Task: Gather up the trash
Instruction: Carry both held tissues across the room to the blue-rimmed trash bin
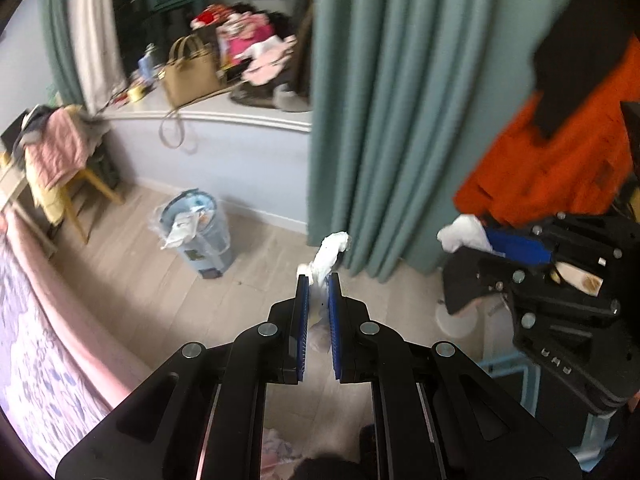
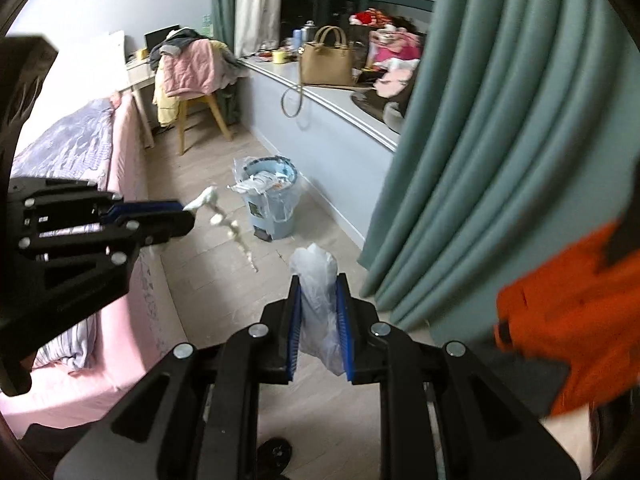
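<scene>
Crumpled white tissue (image 1: 330, 256), twisted, trailing in a thin strand

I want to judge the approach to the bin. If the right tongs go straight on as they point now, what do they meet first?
Probably bare wooden floor: the right tongs, shut on a plastic bag, aim just short of the blue bin. Depth is uncertain.

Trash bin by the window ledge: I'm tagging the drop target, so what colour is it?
Pale blue trash bin with a clear plastic liner, clearest in the right wrist view.
</scene>
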`<state>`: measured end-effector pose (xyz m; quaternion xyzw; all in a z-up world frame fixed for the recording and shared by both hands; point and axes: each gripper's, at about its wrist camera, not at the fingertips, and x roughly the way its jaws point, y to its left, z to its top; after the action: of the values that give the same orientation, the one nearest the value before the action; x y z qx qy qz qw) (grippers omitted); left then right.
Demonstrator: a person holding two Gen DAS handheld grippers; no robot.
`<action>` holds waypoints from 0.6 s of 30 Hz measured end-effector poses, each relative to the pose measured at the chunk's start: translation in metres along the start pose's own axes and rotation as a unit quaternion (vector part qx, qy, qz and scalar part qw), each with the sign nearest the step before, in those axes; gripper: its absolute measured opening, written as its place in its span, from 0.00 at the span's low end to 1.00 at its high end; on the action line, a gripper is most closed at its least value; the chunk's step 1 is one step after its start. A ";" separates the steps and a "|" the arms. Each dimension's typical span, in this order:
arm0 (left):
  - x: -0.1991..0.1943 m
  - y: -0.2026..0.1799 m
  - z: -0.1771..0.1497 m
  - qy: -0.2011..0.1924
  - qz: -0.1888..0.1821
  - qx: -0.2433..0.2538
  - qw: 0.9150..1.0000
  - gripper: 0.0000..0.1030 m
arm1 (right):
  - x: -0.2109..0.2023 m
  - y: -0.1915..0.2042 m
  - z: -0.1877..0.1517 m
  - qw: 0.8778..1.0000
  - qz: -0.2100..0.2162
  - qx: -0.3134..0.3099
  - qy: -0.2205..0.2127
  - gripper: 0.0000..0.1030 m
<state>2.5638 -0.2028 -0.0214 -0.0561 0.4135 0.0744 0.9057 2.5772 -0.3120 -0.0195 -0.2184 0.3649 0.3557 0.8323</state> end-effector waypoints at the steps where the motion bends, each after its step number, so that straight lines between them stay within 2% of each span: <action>1: 0.008 0.008 0.008 0.001 0.006 -0.009 1.000 0.08 | 0.006 0.000 0.008 1.000 0.006 -0.004 0.000 0.17; 6: 0.054 0.053 0.042 0.001 0.021 -0.040 0.999 0.08 | 0.064 0.000 0.068 0.999 0.035 -0.034 -0.004 0.17; 12: 0.104 0.118 0.097 -0.004 0.030 -0.049 0.998 0.08 | 0.123 0.007 0.131 0.998 0.063 -0.027 -0.009 0.17; 15: 0.125 0.151 0.127 -0.014 0.045 -0.031 0.998 0.08 | 0.151 0.013 0.163 0.997 0.060 -0.040 -0.010 0.17; 18: 0.147 0.183 0.150 -0.003 0.047 -0.056 0.997 0.08 | 0.179 0.012 0.188 0.997 0.065 -0.033 0.006 0.17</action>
<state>2.7362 0.0149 -0.0422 -0.0866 0.4079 0.1405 0.8980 2.7389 -0.1098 -0.0373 -0.2240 0.3717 0.4198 0.7972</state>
